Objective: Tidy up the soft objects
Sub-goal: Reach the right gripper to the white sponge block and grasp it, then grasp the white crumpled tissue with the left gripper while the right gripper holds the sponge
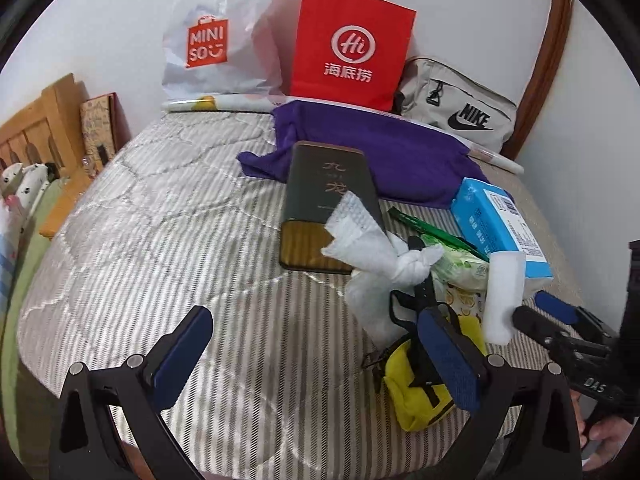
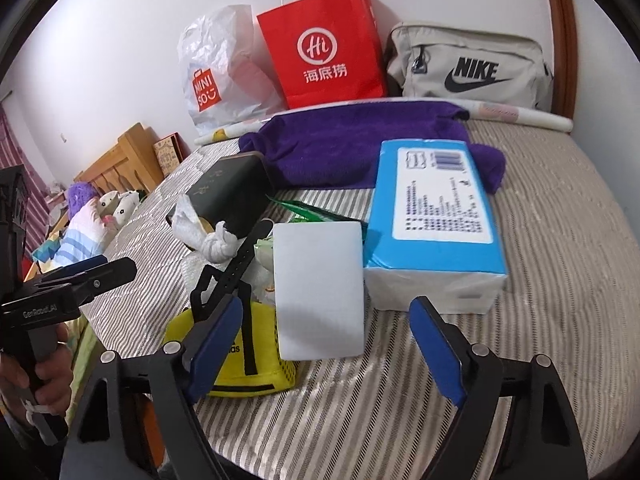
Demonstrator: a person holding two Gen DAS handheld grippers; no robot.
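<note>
A pile of soft things lies on the striped mattress [image 1: 160, 240]. A white foam block [image 2: 320, 288] leans on a yellow pouch with black straps [image 2: 240, 360]. A knotted white cloth [image 1: 376, 256], a green wipes pack [image 1: 464, 264], a blue tissue pack [image 2: 436, 216] and a purple towel [image 2: 352, 140] lie around it. My left gripper [image 1: 320, 356] is open above the mattress, its right finger over the yellow pouch [image 1: 412, 396]. My right gripper [image 2: 328, 352] is open, its fingers either side of the foam block's lower edge.
A dark tea box [image 1: 324, 200] lies mid-bed. A white Miniso bag [image 1: 220, 36], a red paper bag [image 1: 352, 48] and a beige Nike bag [image 1: 460, 108] stand against the far wall. A wooden headboard [image 1: 44, 128] and plush toys are at the left.
</note>
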